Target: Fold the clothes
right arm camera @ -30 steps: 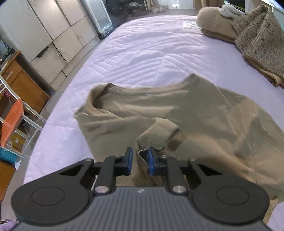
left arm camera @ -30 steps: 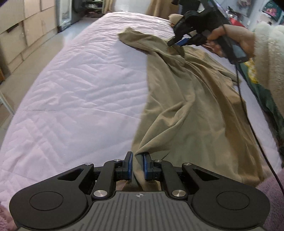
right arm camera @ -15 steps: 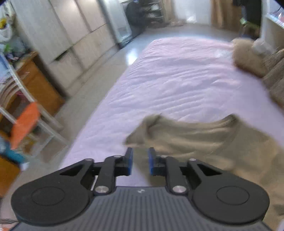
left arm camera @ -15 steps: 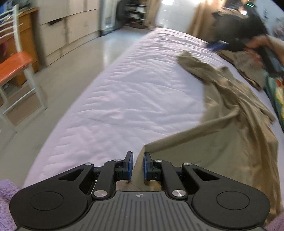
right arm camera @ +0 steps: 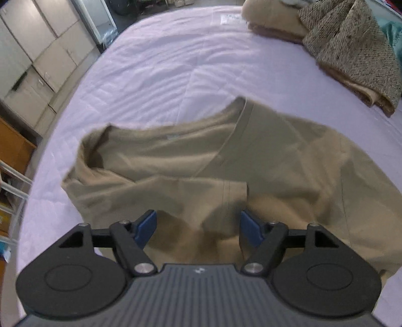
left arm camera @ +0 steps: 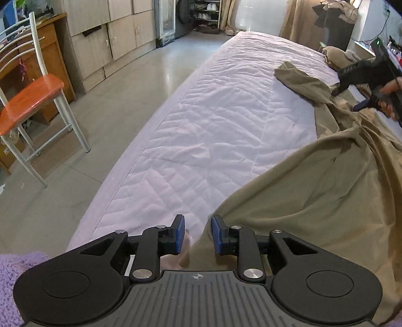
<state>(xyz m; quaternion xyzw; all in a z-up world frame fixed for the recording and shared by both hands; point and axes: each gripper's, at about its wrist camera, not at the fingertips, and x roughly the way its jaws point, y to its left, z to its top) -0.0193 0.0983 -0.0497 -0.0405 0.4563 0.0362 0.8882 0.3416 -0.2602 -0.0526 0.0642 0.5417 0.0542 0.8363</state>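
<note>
Both tongs are letting go right now. The left tongs [left arm camera: 196,235] are opening with the hem of the tan shirt [right arm camera: 251,161] loose between the pads; the right tongs [right arm camera: 198,226] spread wide, empty, above a sleeve. The shirt is spread on the bed [left arm camera: 226,120], right of middle. Looks like the lay-flat step; next is probably regripping an edge to fold.

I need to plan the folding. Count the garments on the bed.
3: a tan shirt spread near the grippers, a speckled knit and a beige bundle at the far right edge. More may lie hidden.
</note>
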